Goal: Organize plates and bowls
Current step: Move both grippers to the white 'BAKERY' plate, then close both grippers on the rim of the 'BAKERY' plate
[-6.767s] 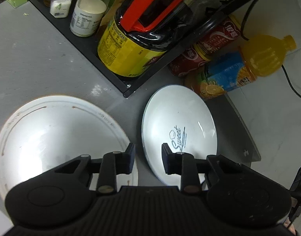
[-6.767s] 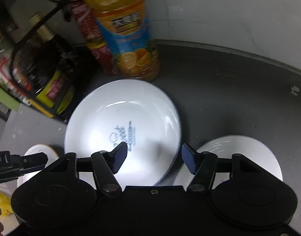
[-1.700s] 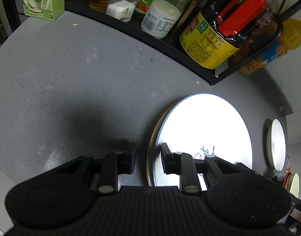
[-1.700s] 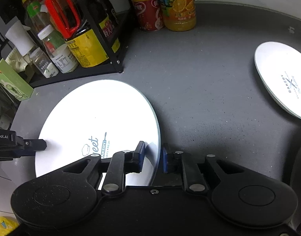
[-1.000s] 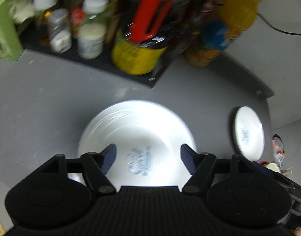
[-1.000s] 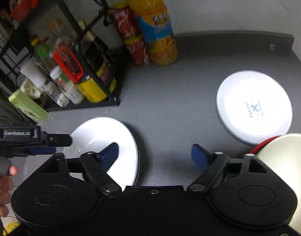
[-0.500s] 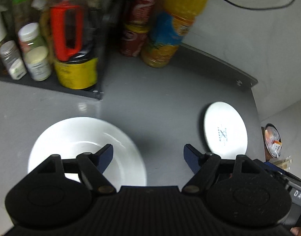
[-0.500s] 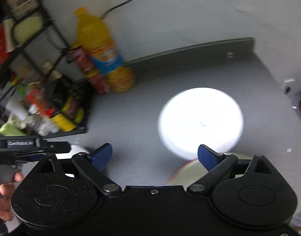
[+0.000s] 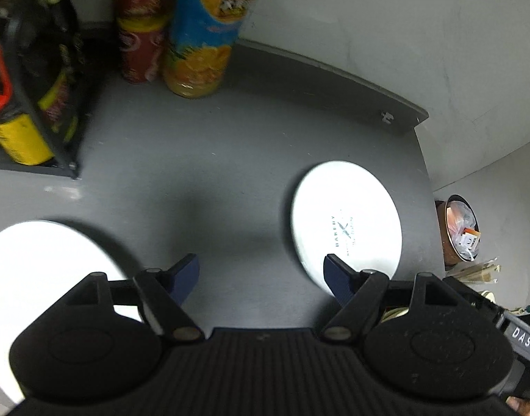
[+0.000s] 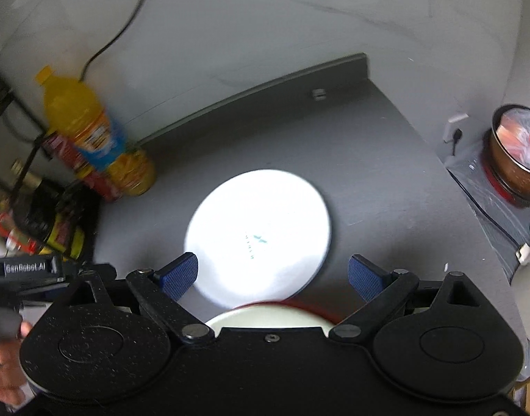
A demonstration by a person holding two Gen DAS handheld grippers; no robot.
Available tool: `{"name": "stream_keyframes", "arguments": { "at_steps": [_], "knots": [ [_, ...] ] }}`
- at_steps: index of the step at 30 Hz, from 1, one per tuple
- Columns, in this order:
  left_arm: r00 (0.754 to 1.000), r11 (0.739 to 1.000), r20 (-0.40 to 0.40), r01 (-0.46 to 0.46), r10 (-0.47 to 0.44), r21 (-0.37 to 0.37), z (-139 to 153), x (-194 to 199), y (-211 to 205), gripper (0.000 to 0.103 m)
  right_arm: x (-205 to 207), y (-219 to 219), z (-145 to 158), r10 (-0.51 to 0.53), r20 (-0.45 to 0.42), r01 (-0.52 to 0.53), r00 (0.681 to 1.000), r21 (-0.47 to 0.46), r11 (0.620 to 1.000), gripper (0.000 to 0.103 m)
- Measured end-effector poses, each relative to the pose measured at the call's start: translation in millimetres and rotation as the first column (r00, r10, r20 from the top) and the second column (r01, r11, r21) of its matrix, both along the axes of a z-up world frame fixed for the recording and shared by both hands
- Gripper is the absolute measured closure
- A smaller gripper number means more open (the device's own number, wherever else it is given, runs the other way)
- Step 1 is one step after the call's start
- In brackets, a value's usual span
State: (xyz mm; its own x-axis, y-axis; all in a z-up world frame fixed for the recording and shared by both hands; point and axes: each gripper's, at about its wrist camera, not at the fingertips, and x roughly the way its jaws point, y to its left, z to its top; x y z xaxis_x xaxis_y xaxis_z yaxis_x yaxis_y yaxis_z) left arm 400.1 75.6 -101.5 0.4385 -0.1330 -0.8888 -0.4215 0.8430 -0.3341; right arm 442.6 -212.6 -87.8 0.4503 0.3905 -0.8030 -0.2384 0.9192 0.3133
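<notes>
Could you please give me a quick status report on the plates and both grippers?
Left gripper open, empty; right gripper open, empty. Printed plate flat on counter; second white plate at left. Path between them looks unobstructed.

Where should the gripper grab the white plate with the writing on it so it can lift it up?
Grip the plate by its rim, probably the near edge closest to the open right gripper. It lies flat on the grey counter, so only the thin edge offers a hold: one finger over it, one slipped underneath.
</notes>
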Motion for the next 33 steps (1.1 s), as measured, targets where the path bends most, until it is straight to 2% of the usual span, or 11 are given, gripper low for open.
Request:
{"name": "stream_keyframes", "arguments": {
  "at_steps": [5,11,16,25,29,33],
  "knots": [
    [1.000,0.999,0.003,0.017,-0.017,-0.031,-15.0,18.4,-12.1,0.028,23.6,-10.4,-12.7,-0.023,-0.048,0.024,0.999,0.004,1.000,0.015],
    [1.000,0.998,-0.015,0.012,-0.013,-0.063,-36.8,39.7,-21.6,0.034,49.6,-18.6,-29.0,-0.013,-0.111,0.013,0.994,0.002,1.000,0.029],
    [0.999,0.996,-0.042,-0.007,0.004,-0.090,-56.2,56.1,-25.3,0.046,72.5,-20.2,-47.7,-0.001,-0.176,-0.001,0.984,-0.007,1.000,0.037],
    [0.995,0.990,-0.095,-0.049,0.037,-0.132,-87.9,76.0,-31.0,0.069,103.4,-18.4,-77.3,0.083,-0.247,-0.095,0.965,-0.038,0.995,0.042],
    [0.992,0.988,-0.113,-0.066,0.051,-0.137,-94.9,78.3,-32.1,0.074,111.0,-16.2,-91.8,0.119,-0.282,-0.135,0.952,-0.035,0.990,0.043],
    [0.991,0.988,-0.117,-0.079,0.064,-0.133,-100.3,76.7,-32.8,0.076,113.6,-14.9,-105.0,0.142,-0.307,-0.155,0.941,-0.018,0.988,0.051]
  ]
}}
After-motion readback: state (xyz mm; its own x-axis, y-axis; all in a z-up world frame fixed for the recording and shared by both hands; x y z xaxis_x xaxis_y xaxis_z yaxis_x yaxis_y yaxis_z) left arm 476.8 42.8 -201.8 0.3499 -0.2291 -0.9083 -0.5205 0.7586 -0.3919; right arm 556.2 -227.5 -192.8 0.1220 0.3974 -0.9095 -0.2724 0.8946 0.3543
